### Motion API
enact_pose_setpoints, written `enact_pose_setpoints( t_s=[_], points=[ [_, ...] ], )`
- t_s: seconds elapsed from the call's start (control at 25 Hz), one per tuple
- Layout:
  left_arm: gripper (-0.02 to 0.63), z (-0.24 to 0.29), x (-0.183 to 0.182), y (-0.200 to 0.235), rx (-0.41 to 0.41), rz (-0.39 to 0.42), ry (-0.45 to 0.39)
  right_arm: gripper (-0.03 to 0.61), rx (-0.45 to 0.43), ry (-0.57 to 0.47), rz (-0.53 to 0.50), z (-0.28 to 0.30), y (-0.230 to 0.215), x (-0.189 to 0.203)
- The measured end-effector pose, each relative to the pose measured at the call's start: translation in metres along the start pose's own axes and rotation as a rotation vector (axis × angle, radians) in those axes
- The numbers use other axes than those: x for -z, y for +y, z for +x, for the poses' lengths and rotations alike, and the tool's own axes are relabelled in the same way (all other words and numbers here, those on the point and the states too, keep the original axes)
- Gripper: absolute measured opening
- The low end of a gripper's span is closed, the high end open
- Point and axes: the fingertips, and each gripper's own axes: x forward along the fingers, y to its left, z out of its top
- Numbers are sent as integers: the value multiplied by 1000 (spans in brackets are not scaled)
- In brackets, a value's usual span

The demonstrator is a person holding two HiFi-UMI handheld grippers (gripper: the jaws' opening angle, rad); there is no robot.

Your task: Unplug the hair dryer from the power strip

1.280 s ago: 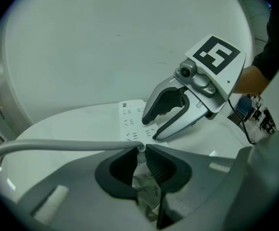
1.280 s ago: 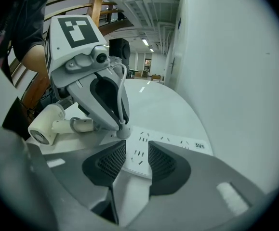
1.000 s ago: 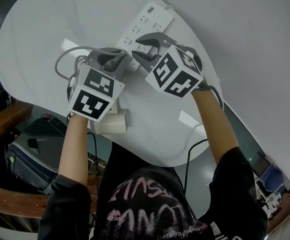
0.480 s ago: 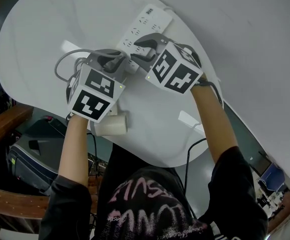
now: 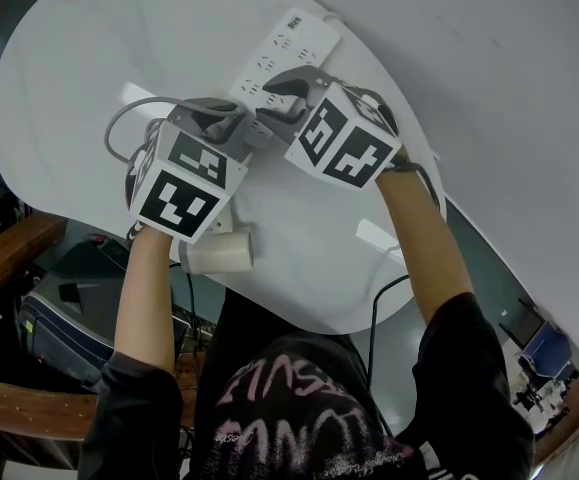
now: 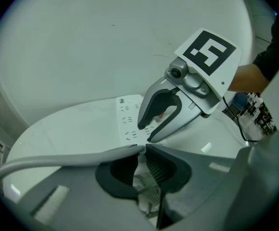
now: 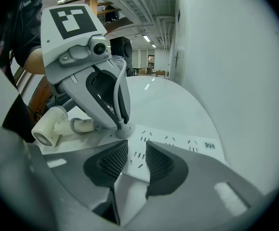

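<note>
The white power strip (image 5: 294, 43) lies on the white oval table (image 5: 59, 68). In the right gripper view my left gripper (image 7: 119, 128) is shut on the grey plug (image 7: 116, 131), which sits at the near end of the power strip (image 7: 178, 146). The grey cord (image 5: 114, 128) loops off to the left. In the left gripper view the cord (image 6: 57, 158) runs along the left jaw. My right gripper (image 5: 279, 93) stands open with its tips down over the strip, right beside the left gripper (image 5: 254, 128). The cream hair dryer (image 5: 219, 253) lies at the table's near edge.
A wall rises just behind the table. Below the table's near edge are a dark case (image 5: 59, 308) and wooden rails (image 5: 9, 248). A black cable (image 5: 379, 308) hangs off the near right edge. The person's forearms reach in from below.
Both grippers have drifted slightly left and up the picture, staying together at the strip. The left one keeps its hold on the plug.
</note>
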Motion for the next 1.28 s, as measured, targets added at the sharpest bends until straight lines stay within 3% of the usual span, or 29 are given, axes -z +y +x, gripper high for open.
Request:
enact_pose_setpoints(
  t_s=[0.16,0.36,0.56,0.76,0.96,1.16,1.28],
  points=[
    [58,0,0,-3,-19,53,-4,146,3,2,2,1,1,1],
    [55,-2,-1,0,-12,23,-6,144,10,-11,6,0,0,0],
    [54,-2,-3,-4,-37,112,16,146,14,-4,15,-2,-1,0],
    [52,-3,-1,-1,-19,49,-2,141,21,-6,16,0,1,0],
    [51,-1,-1,-3,-23,99,8,144,14,0,23,1,-1,2],
    [51,-3,-1,2,-4,24,-3,144,19,9,31,1,-1,2],
    [49,-3,-2,0,-16,70,11,144,17,9,36,1,-1,1]
  ],
)
